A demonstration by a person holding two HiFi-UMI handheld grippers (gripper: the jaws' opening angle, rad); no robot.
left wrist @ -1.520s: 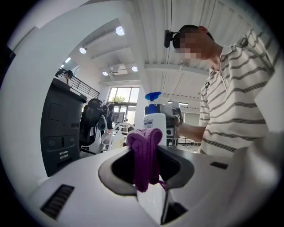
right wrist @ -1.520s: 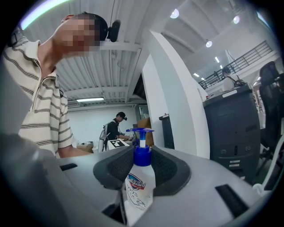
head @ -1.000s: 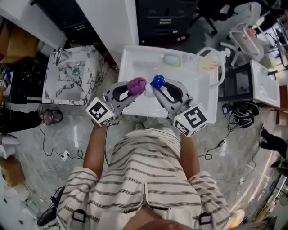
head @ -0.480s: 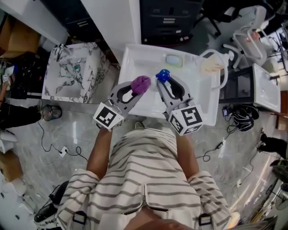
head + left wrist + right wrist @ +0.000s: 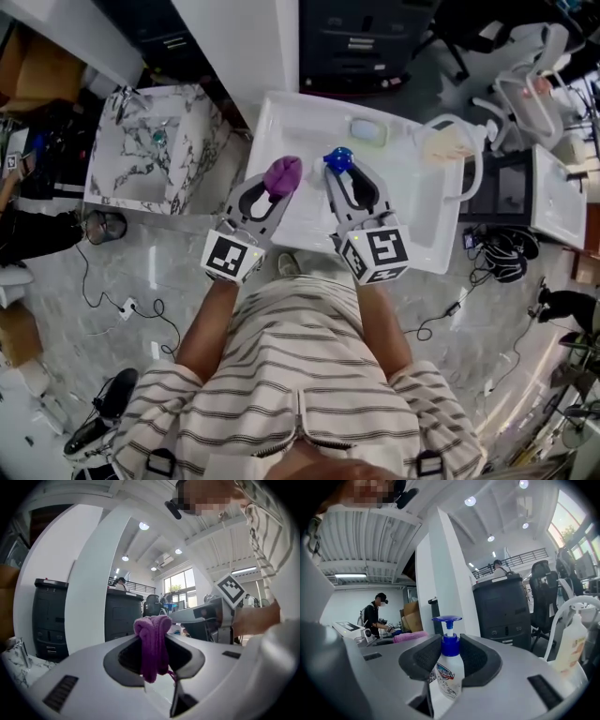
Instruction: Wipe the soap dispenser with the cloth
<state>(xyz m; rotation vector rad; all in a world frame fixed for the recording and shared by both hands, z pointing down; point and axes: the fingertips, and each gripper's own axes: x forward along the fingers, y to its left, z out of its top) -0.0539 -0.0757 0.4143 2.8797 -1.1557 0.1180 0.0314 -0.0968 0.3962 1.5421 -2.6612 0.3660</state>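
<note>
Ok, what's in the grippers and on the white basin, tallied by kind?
Cloths: 1, the purple cloth in the left gripper.
Pump bottles: 2, the soap dispenser in the right gripper, a pale bottle on the basin.
Bars: 1, pale green soap bar on the back rim.
Total: 4.

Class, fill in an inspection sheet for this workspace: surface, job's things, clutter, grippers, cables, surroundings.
Surface: white basin, standing in front of the person.
Job's things: purple cloth and blue-pump soap dispenser, both held over the basin, apart from each other.
Clutter: pale green bar and pale bottle near the basin's far edge.
Grippers: left gripper shut on the cloth; right gripper shut on the dispenser's neck.
Cables: loose cables on the floor, both sides.
Surroundings: marble basin, dark cabinet, chairs.
</note>
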